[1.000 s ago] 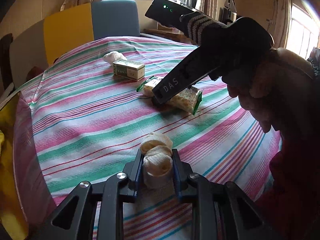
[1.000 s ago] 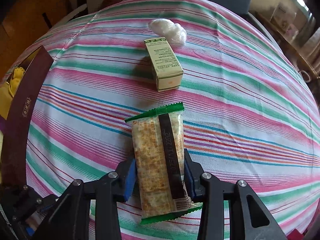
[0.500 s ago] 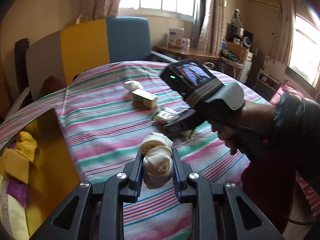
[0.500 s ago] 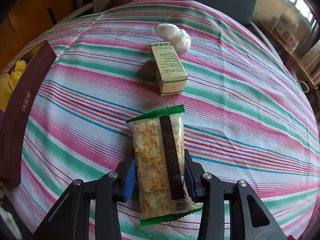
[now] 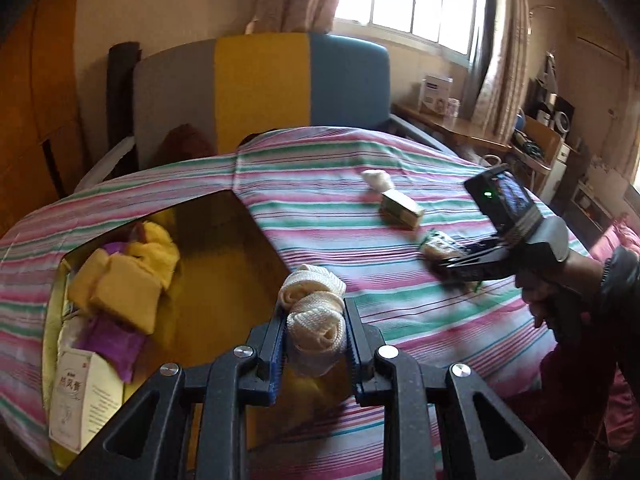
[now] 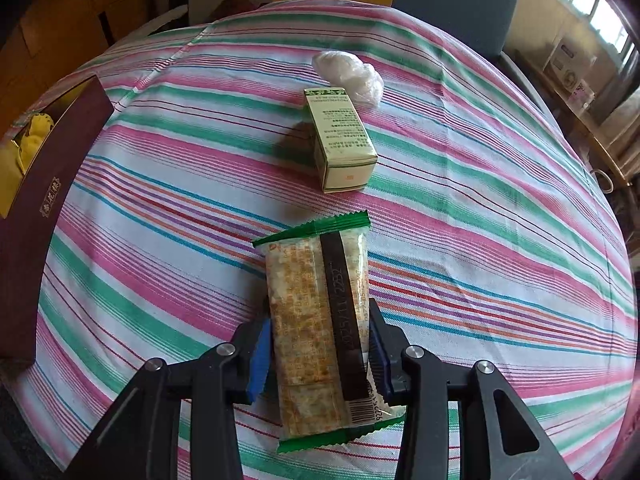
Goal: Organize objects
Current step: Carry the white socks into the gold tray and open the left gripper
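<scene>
Left tongs [image 5: 316, 330] pinching gauze roll [image 5: 314, 306] above open box [image 5: 224, 264], ready to drop; right tongs [image 6: 318, 346] clamped on cracker packet [image 6: 320, 320], lifted off bench [image 6: 480, 200].

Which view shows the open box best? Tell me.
The left wrist view: it looks down into the open box, showing yellow and purple items inside. The right wrist view catches only its maroon side wall and a glimpse of yellow at the frame's left edge.

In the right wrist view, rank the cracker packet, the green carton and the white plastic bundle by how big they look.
1. cracker packet, though it is nearest the camera, so its lead is unsure.
2. green carton.
3. white plastic bundle, the farthest of the three.
</scene>
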